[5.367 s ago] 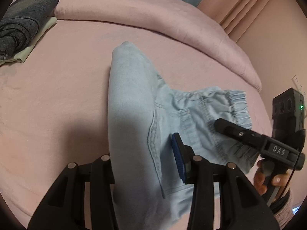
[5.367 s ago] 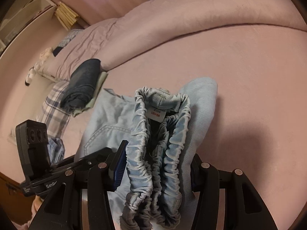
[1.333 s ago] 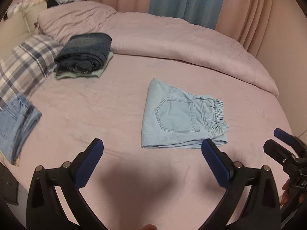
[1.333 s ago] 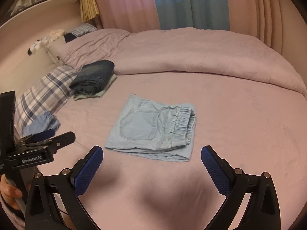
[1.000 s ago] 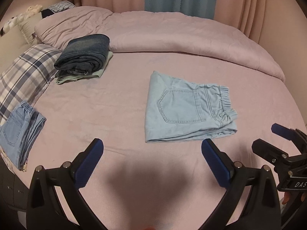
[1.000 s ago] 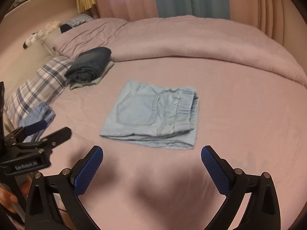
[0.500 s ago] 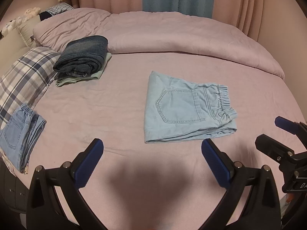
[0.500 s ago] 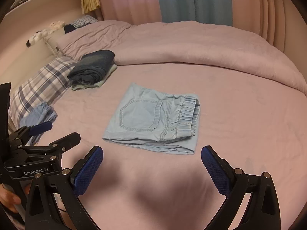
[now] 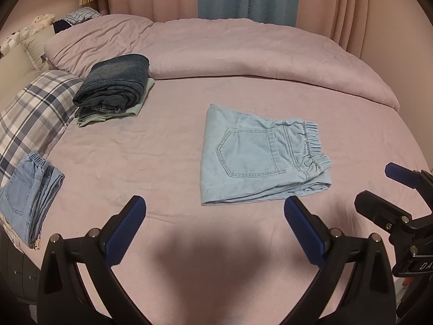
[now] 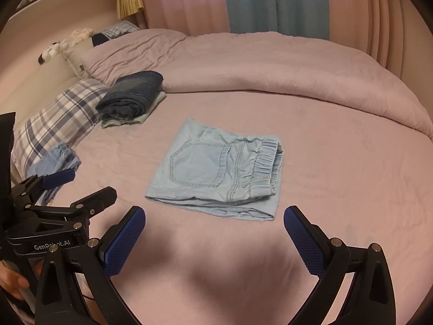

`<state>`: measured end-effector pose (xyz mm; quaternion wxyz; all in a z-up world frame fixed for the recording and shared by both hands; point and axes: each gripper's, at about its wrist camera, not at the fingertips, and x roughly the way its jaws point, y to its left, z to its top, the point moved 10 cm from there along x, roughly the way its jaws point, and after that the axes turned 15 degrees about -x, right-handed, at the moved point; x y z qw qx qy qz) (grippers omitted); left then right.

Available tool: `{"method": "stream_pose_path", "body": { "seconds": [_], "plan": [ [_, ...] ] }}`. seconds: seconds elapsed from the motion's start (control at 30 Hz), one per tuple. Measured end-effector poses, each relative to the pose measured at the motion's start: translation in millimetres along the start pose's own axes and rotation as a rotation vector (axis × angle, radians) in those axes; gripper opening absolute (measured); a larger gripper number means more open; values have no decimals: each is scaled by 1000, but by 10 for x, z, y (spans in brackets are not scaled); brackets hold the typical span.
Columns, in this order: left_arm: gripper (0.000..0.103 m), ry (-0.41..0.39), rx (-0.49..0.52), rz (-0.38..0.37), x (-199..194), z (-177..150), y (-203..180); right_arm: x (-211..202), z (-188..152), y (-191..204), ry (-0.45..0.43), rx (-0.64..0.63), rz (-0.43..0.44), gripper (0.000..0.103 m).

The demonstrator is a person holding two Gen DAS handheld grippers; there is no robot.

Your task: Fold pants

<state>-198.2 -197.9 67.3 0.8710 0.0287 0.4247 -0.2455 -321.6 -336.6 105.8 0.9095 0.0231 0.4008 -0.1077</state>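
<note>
Item: light-blue pants (image 9: 259,157), folded compact on the pink bed (image 9: 162,162), long axis left-to-right, waistband rightward, lay ahead of both the left gripper (image 9: 213,216) and the right gripper (image 10: 213,224), each wide open, empty, about equally near.

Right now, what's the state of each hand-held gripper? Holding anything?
Left hand-held gripper: open, empty, above the bed short of the folded light blue pants.
Right hand-held gripper: open, empty, also clear of the pants.
</note>
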Motion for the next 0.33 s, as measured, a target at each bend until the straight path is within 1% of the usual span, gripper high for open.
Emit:
{"method": "stream_pose_path", "body": {
  "seconds": [0.33],
  "plan": [
    [102,7,-1,-1,-5,-4,-35,1,6,-4,1,0,2,102]
  ]
}}
